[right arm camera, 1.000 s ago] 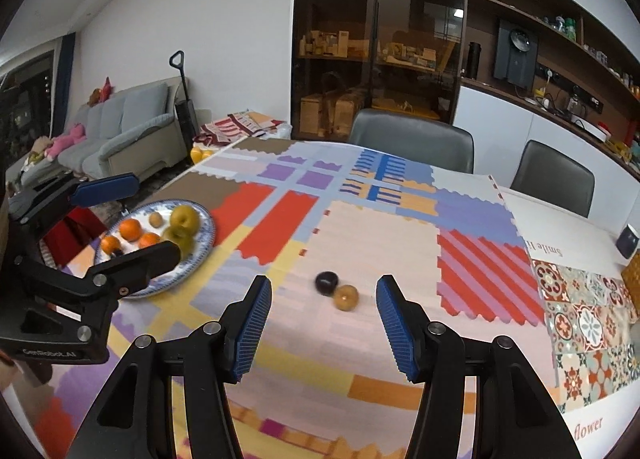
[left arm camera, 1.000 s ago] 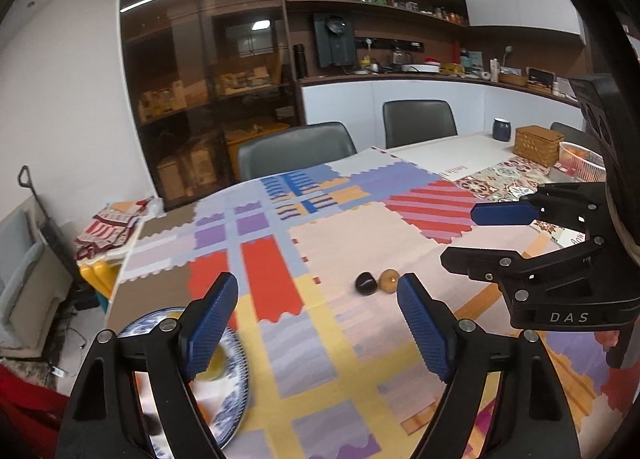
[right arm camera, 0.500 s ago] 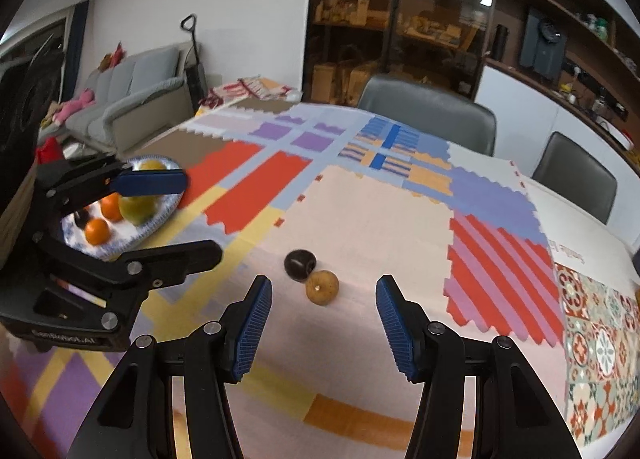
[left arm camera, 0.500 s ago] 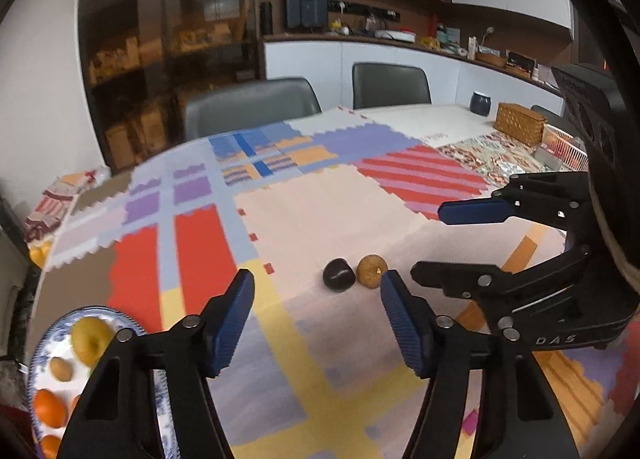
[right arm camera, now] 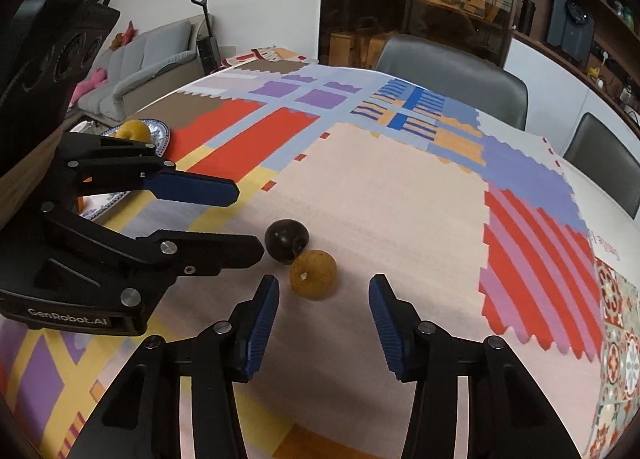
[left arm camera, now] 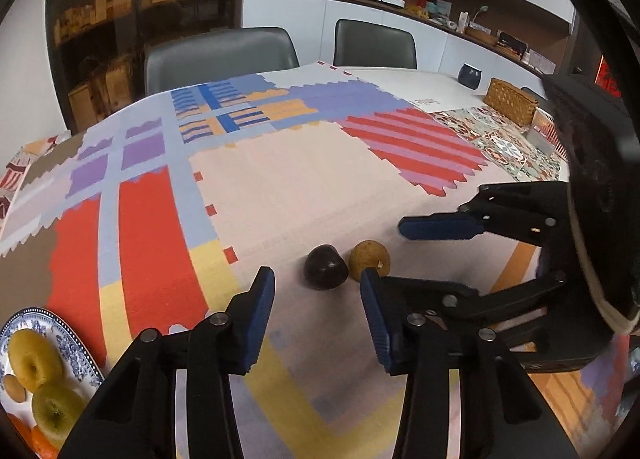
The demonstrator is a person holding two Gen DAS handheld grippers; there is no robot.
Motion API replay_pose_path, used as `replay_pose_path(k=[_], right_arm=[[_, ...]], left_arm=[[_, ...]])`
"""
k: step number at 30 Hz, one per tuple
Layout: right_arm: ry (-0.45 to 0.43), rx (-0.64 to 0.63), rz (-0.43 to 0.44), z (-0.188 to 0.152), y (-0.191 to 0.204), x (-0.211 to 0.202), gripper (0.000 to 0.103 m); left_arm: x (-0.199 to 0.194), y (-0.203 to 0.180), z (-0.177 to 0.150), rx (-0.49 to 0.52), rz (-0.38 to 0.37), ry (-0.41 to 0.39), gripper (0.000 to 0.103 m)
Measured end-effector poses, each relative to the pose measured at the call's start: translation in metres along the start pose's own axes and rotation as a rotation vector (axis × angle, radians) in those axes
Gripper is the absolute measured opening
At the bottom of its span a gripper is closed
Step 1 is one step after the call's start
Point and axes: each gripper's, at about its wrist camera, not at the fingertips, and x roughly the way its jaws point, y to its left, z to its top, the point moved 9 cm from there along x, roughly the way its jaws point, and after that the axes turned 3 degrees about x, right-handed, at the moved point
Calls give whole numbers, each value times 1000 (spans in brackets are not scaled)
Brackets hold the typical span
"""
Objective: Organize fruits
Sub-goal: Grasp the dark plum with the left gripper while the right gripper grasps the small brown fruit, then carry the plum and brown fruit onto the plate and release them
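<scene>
Fruits: a dark fruit (left arm camera: 325, 267) and a tan fruit (right arm camera: 313, 274) touch mid-worktop (left arm camera: 304, 187), well apart from the plate (left arm camera: 76, 343) holding the rest. I have my left hand-held gripper (left arm camera: 316, 319) and right hand-held gripper (right arm camera: 324, 317) released, each lined up on one, likely for a paired pickup.

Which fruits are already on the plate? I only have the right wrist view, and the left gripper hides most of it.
Observer: In the left wrist view the blue-patterned plate holds two yellow-green apples, a small brown fruit and some oranges.
Operator: Anything at the table's far right?
Observer: Yes, a woven basket sits there.
Operator: Anything by it?
Observer: A dark mug stands behind it.
</scene>
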Motion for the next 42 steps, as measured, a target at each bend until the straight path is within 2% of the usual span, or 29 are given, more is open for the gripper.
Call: replay_pose_path(k=[8, 11, 12, 17, 18, 21, 24, 34, 42], right_arm=[[9, 34, 51, 5, -2, 14, 42], [26, 45, 80, 4, -2, 18, 29], [28, 51, 83, 4, -2, 18, 29], [5, 81, 13, -3, -22, 5, 29], [4, 97, 5, -4, -27, 3, 29], [-17, 133, -17, -5, -36, -5, 29], [-28, 163, -30, -6, -39, -10, 29], [-64, 225, 4, -6, -31, -29, 29], [-124, 231, 48, 5, -5, -65, 29]], left_arm=[[5, -1, 2, 13, -9, 19, 44], [9, -2, 3, 9, -10, 30, 44], [11, -2, 3, 12, -7, 34, 44], [27, -10, 6, 38, 24, 60, 43], [30, -10, 5, 35, 35, 68, 42], [39, -7, 3, 22, 63, 96, 29], [38, -8, 2, 11, 60, 95, 28], [-4, -15, 4, -29, 92, 39, 27], [-53, -21, 4, -63, 110, -21, 27]])
